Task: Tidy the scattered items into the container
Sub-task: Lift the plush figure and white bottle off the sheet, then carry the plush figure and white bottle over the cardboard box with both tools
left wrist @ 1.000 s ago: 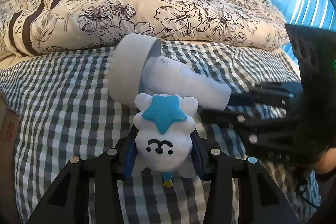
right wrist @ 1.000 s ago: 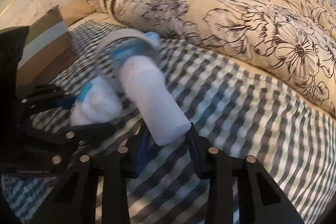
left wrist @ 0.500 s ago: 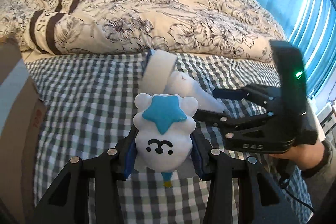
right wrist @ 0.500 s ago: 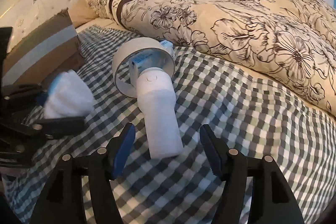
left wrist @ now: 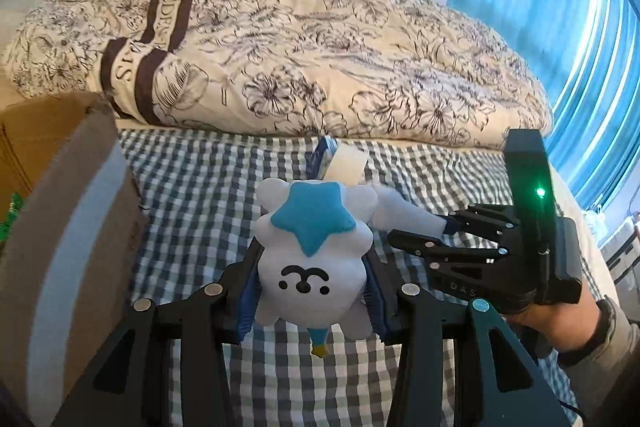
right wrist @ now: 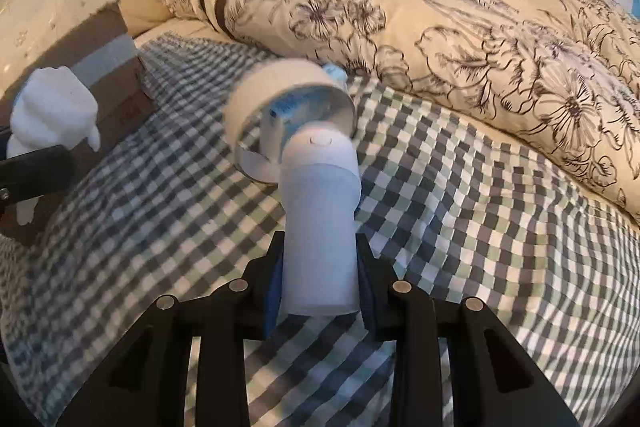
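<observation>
Cardboard box, the one container in view, stands at the left edge of the bed, brown with a pale stripe of tape across its side; a bit of green shows inside it at the far left. One bed fills both views, spread with a blue-and-white checked sheet, and one large cream duvet printed with dark flowers and two brown bands lies bunched along its far side. Behind it runs a pale wall, and one bright blue curtain hangs at the right. Two tools are at work. One hand in a grey sleeve holds the right tool, whose jaws are closing with the blue pads against the body of one white handheld fan; the fan's round head rests low over the sheet in front of the duvet. Just behind that head sits one small blue-and-white box, partly hidden. The left tool is clamped on one white plush toy with a blue star on its head and a small black face, held above the sheet just right of the cardboard box.
</observation>
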